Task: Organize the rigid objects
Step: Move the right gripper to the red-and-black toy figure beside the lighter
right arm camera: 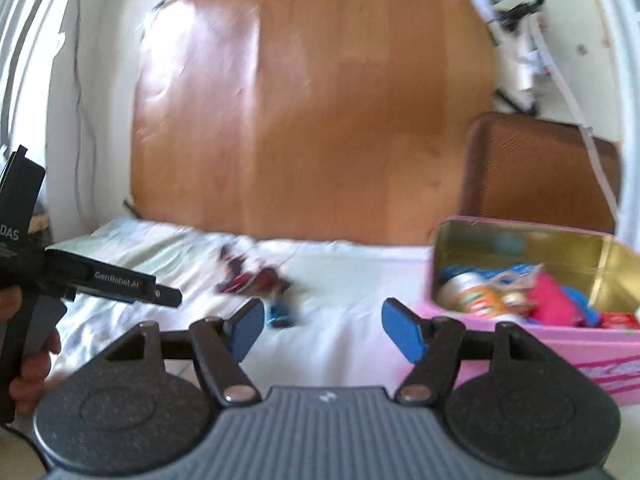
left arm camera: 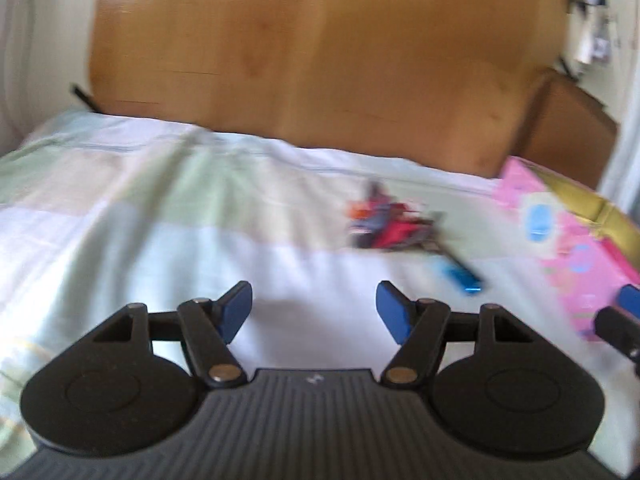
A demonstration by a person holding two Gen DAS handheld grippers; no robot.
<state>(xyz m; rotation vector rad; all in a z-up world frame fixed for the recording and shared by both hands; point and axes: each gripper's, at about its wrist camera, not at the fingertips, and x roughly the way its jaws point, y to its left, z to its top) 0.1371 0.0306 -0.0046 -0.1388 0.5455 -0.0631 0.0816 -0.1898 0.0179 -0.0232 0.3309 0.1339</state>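
A small pile of red, blue and grey rigid toys (left arm camera: 384, 224) lies on the white and pale green bedsheet (left arm camera: 160, 208), with a blue piece (left arm camera: 464, 276) just right of it. My left gripper (left arm camera: 314, 312) is open and empty, short of the pile and to its left. In the right wrist view the pile (right arm camera: 252, 276) and the blue piece (right arm camera: 280, 314) lie ahead to the left. My right gripper (right arm camera: 322, 330) is open and empty, next to the pink tin box (right arm camera: 560, 344), which holds a can and several colourful items.
A brown wooden headboard (left arm camera: 312, 60) stands behind the bed. The pink box (left arm camera: 568, 252) sits at the right in the left wrist view. The left hand-held gripper body (right arm camera: 100, 280) shows at the left of the right wrist view. A brown board (right arm camera: 540, 168) stands behind the box.
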